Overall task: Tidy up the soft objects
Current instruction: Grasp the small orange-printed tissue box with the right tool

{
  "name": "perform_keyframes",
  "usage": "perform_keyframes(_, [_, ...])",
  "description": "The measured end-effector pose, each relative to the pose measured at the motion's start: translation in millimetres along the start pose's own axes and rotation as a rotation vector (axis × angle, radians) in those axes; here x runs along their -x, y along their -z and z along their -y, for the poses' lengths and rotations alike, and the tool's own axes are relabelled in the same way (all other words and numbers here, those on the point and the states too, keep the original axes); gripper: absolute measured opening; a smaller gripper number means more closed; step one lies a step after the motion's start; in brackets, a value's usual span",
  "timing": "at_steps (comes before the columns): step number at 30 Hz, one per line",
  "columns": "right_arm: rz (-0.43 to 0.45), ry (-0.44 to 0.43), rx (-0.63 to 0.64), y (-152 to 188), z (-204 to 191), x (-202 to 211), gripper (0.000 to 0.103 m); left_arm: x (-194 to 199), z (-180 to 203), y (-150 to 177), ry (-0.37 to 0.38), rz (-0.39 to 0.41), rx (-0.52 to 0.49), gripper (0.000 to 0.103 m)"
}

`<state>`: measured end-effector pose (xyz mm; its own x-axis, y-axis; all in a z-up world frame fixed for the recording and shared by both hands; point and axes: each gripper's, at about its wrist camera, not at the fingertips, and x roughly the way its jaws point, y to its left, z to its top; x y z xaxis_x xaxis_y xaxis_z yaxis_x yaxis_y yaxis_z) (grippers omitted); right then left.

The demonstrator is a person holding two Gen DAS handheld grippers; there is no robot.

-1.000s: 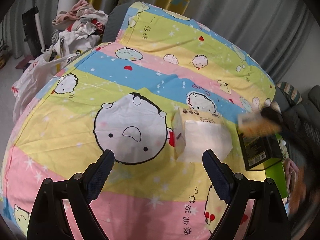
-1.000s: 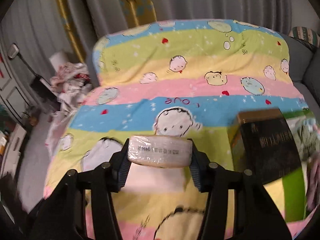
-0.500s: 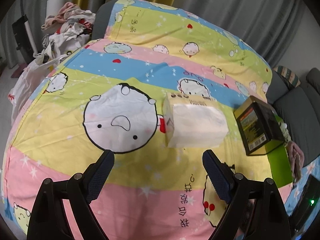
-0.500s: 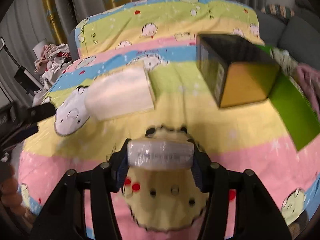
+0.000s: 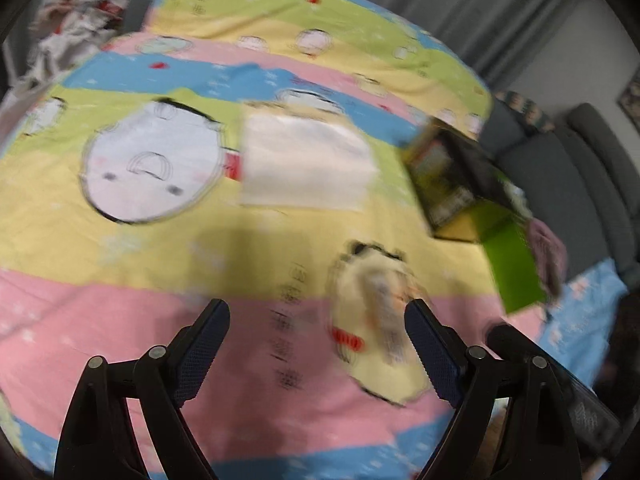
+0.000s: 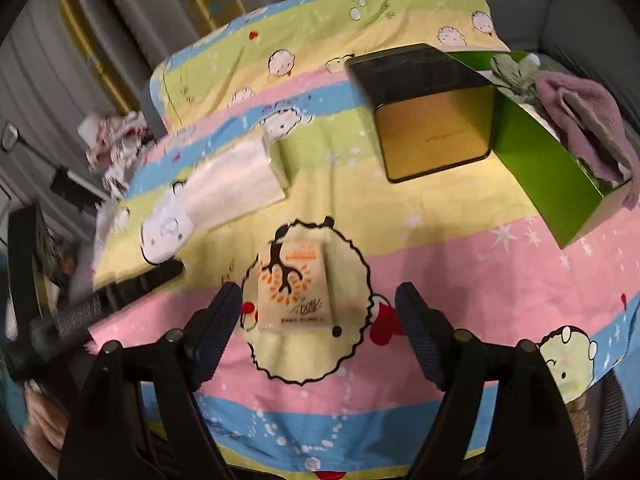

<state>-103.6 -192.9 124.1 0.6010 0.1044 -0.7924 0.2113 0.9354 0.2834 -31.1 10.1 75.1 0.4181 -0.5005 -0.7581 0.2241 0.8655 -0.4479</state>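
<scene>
A small tissue pack (image 6: 294, 286) with an orange and black tree print lies flat on the striped cartoon blanket (image 6: 440, 272), just ahead of my open, empty right gripper (image 6: 318, 314). It shows blurred in the left wrist view (image 5: 380, 300). A larger white tissue pack (image 6: 236, 180) lies further back left, also in the left wrist view (image 5: 308, 168). My left gripper (image 5: 318, 340) is open and empty above the pink stripe.
A black and gold tin box (image 6: 428, 108) stands at the back right. Beside it a green box (image 6: 536, 148) holds purple and grey cloths (image 6: 580, 116). A pile of clothes (image 6: 116, 136) lies off the far left. A grey sofa (image 5: 580, 168) is at the right.
My right gripper has opened and let go of the small tissue pack, which now lies on the blanket. My left gripper has swung right and down; its view is blurred.
</scene>
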Motion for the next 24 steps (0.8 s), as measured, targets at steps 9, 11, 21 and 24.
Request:
perform_keyframes(9, [-0.132, -0.183, -0.120, -5, 18, -33, 0.061, -22, 53, 25, 0.066, -0.042, -0.104, 0.053])
perform_keyframes(11, [-0.158, -0.208, -0.121, -8, 21, -39, 0.061, -30, 60, 28, 0.062, -0.060, -0.121, 0.048])
perform_keyframes(21, [-0.264, -0.261, -0.120, -7, 25, -77, 0.062, -50, 67, 36, -0.005, -0.069, -0.168, 0.037])
perform_keyframes(24, [-0.260, -0.271, -0.095, -7, 19, -79, 0.061, -53, 66, 35, -0.001, -0.071, -0.166, 0.037])
